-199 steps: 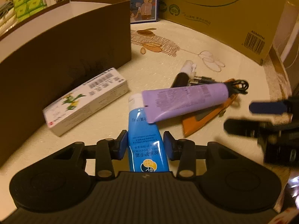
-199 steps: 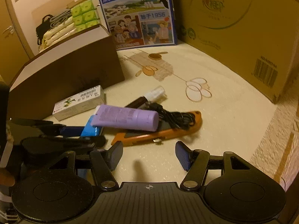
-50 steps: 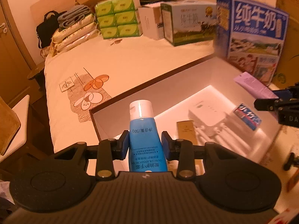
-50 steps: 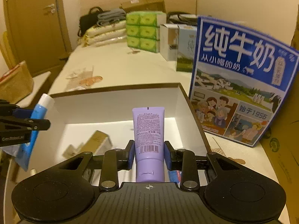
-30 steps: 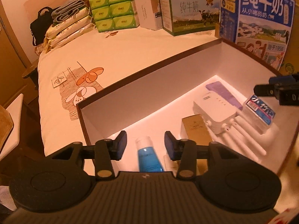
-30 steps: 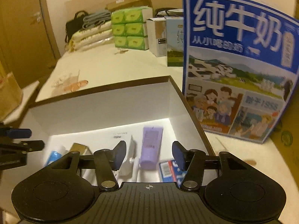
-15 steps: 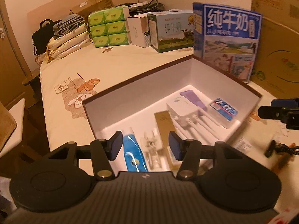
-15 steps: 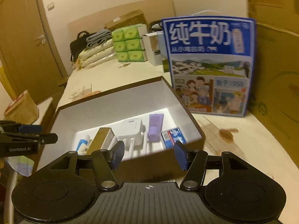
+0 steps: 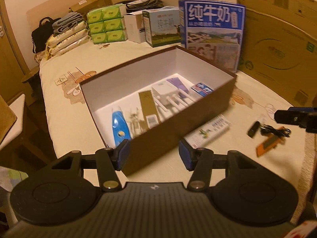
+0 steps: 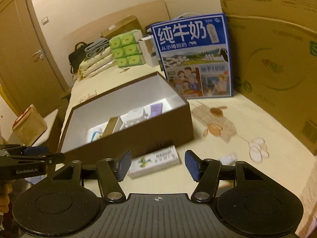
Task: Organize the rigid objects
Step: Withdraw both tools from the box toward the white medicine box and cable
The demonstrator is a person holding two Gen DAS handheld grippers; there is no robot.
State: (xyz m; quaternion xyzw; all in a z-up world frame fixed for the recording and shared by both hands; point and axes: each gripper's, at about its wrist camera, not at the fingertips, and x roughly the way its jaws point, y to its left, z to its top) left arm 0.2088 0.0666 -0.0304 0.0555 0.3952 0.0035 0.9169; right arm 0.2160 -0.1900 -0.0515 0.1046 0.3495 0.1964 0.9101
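left gripper (image 9: 154, 156) level above table, fingers spread

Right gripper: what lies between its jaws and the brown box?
In the right wrist view, the white medicine carton lies flat on the bedspread between the open right gripper and the near wall of the brown box.

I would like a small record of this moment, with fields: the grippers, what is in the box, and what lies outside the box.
left hand-held gripper: open, holds nothing
right hand-held gripper: open, holds nothing
container: brown box, white inside, no lid on it
in the box: blue tube, purple tube, white router, gold box, small blue packet
outside, beside the box: white carton
outside, further right: orange knife, black cable, dark bottle
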